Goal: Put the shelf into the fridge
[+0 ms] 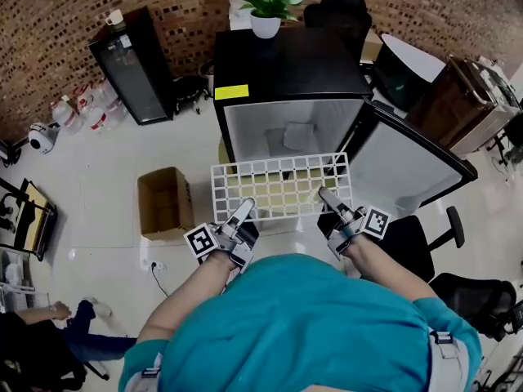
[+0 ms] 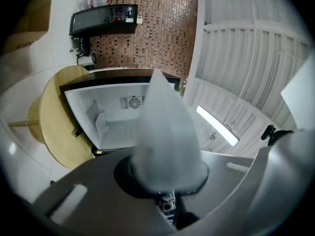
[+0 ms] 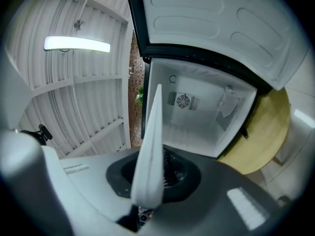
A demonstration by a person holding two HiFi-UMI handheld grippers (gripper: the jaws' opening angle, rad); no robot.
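The white wire shelf (image 1: 282, 188) is held level in front of the open black fridge (image 1: 286, 64), its far edge at the mouth of the white compartment (image 1: 288, 133). My left gripper (image 1: 245, 211) is shut on the shelf's near edge at the left. My right gripper (image 1: 327, 196) is shut on the same edge at the right. In the left gripper view the closed jaws of the left gripper (image 2: 157, 82) point at the fridge's inside (image 2: 113, 117). The right gripper (image 3: 157, 95) also faces the fridge's inside (image 3: 202, 117); the shelf is hidden by the jaws in both gripper views.
The fridge door (image 1: 404, 166) swings open to the right. The fridge stands on a round yellow table (image 2: 54, 127), with a potted plant (image 1: 265, 6) on top. A cardboard box (image 1: 166, 202) lies on the floor to the left, an office chair (image 1: 429, 239) to the right.
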